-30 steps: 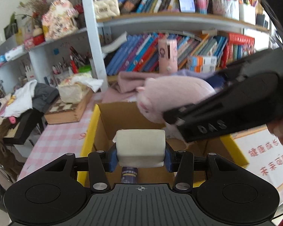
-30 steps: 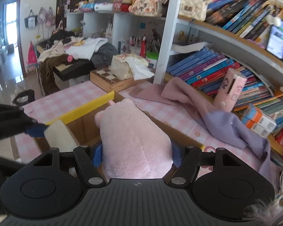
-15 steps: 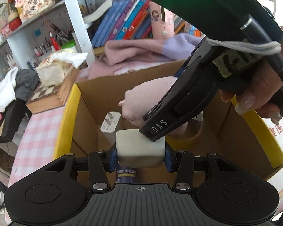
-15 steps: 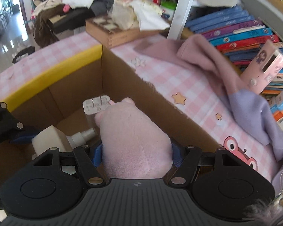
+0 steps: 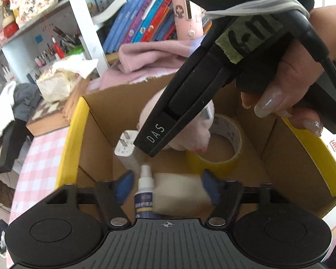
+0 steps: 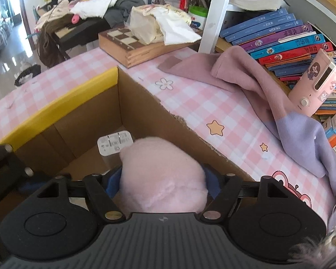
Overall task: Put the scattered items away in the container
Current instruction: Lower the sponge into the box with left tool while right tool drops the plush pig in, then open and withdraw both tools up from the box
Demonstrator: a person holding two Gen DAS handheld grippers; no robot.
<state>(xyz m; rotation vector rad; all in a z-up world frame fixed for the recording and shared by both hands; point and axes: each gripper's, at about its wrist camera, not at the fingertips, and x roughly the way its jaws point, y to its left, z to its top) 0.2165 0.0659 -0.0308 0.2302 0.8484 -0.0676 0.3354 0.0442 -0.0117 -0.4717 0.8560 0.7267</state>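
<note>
Both wrist cameras are looking steeply down, close, into the cardboard box; both are sharing its white charger, the bookshelf behind.

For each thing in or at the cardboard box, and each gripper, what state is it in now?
Cardboard box: open at the top, partly filled.
White block: between the opening left gripper jaws, blurred, pads clear of it.
Pink plush toy: inside the box, between the opening right gripper jaws.
Tape roll: lying flat in the box.
White charger: in the box, prongs showing.
Spray bottle: in the box, capped.
</note>
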